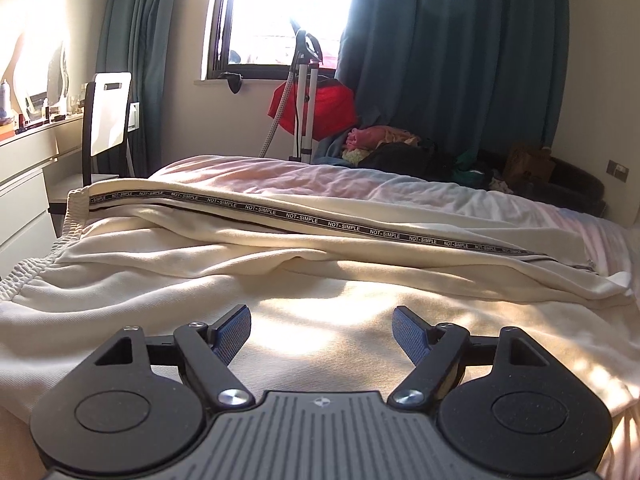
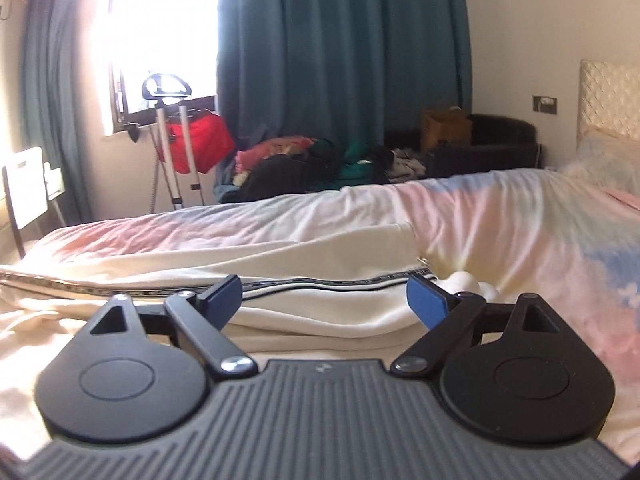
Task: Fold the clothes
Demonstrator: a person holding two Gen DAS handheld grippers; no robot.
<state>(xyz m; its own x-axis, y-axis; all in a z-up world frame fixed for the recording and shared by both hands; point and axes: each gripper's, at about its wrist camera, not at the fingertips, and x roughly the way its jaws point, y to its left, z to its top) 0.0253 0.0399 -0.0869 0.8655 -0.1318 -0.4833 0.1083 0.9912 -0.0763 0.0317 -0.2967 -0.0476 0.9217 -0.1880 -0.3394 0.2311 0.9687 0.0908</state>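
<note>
Your left gripper (image 1: pixel 322 322) hovers low over the cream trousers (image 1: pixel 248 264), its blue pads (image 1: pixel 230 330) spread wide with nothing between them. The trousers lie flat across the bed (image 1: pixel 420 190), elastic waistband (image 1: pixel 40 264) to your left, and a black side stripe (image 1: pixel 304 220) printed "NOT-SIMPLE" runs along the far leg toward the hem at the right. Sunlight falls on the cloth just ahead of the pads.

Your right gripper (image 2: pixel 324 296) is also wide, holding nothing, and sits near the hem end of the trousers (image 2: pixel 320 308), where the stripe (image 2: pixel 320 282) passes between the two fingers in view. Whether the fingers touch the cloth, you cannot tell. Beyond the hem the pastel bedcover (image 2: pixel 520 232) is bare, with a pillow (image 2: pixel 600 160) at the far right.

Behind the bed, a heap of clothes (image 2: pixel 304 160) lies on the floor under the teal curtain (image 2: pixel 340 48). Next to it is a dark tub (image 2: pixel 504 136) with a brown bag (image 2: pixel 444 124) at its near edge. A red garment (image 1: pixel 316 106) hangs on a stand (image 1: pixel 304 92) by the window.
</note>
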